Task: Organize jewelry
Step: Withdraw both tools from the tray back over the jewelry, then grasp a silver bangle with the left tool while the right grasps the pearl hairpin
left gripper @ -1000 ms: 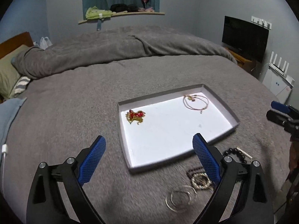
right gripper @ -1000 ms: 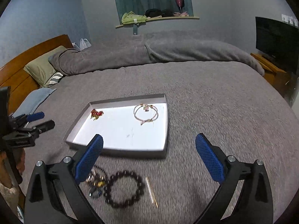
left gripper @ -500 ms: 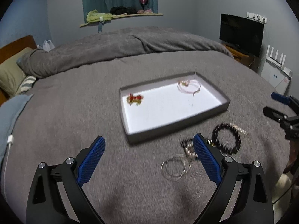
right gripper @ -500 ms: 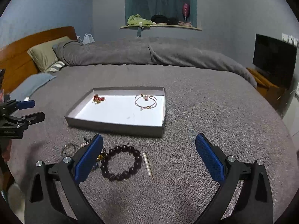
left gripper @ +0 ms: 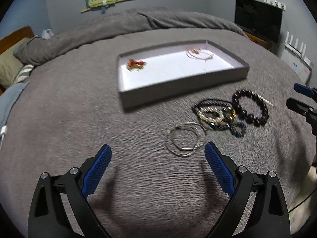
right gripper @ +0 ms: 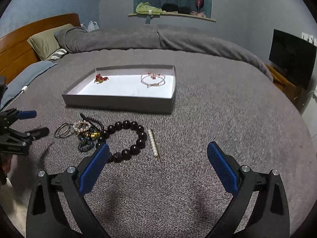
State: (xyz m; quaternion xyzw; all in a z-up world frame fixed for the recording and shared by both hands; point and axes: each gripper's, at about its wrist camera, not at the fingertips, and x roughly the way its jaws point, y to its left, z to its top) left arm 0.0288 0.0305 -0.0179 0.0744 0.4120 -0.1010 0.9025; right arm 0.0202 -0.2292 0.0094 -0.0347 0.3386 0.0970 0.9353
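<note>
**Pulled back from the tray, loose pile now in reach**

Over the last second we backed both grippers off the tray (right gripper: 118,101), so the loose pieces on the bed in front of its near wall came into view. Two pieces were already inside; the rest weren't sorted yet. Left gripper (left gripper: 157,158) and right gripper (right gripper: 158,154) both had jaws wide apart, holding nothing. The pearl stick (right gripper: 154,144) lay just right of the dark bead bracelet (right gripper: 124,140), long axis running toward the tray. Silver bangles (left gripper: 185,138) sat flat, nearest the left gripper.
</note>
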